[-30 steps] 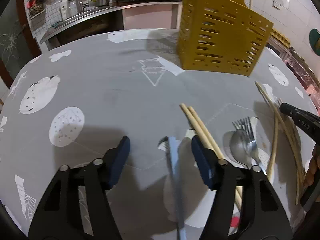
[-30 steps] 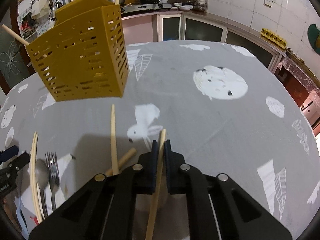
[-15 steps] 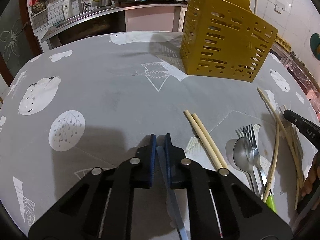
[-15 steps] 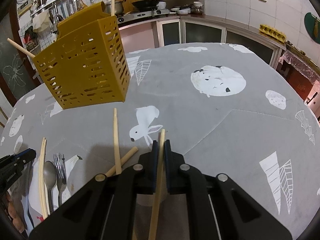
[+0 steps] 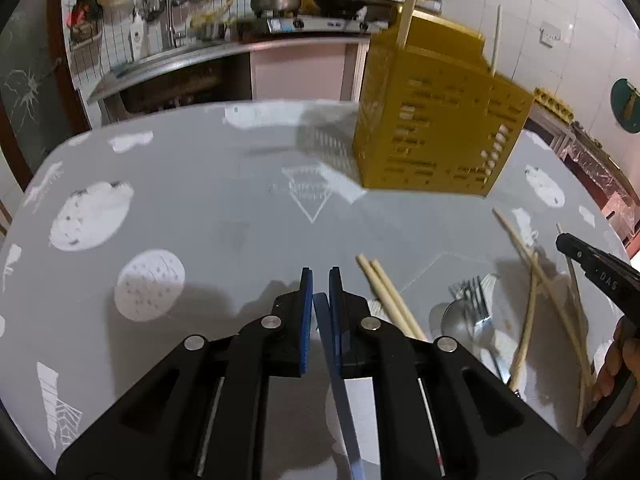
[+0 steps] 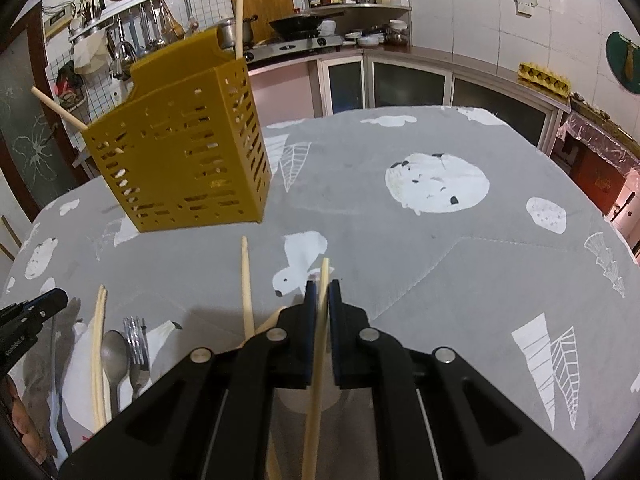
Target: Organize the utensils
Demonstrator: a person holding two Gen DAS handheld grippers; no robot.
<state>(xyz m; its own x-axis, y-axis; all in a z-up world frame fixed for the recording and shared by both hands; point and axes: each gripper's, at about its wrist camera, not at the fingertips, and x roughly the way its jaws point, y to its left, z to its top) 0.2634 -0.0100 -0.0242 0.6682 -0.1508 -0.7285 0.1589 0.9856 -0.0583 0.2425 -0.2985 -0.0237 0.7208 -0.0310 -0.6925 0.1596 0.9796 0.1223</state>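
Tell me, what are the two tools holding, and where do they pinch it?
The left tool pinches a blue utensil handle near its upper end. The right tool pinches a pale chopstick just below its tip.

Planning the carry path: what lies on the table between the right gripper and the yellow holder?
In the right wrist view, one loose chopstick lies on the grey cloth between the right gripper and the yellow holder; otherwise bare.

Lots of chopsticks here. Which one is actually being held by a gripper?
The chopstick pinched between the right gripper pads, its tip poking out ahead. The rest lie loose on the tablecloth or stand in the yellow basket.
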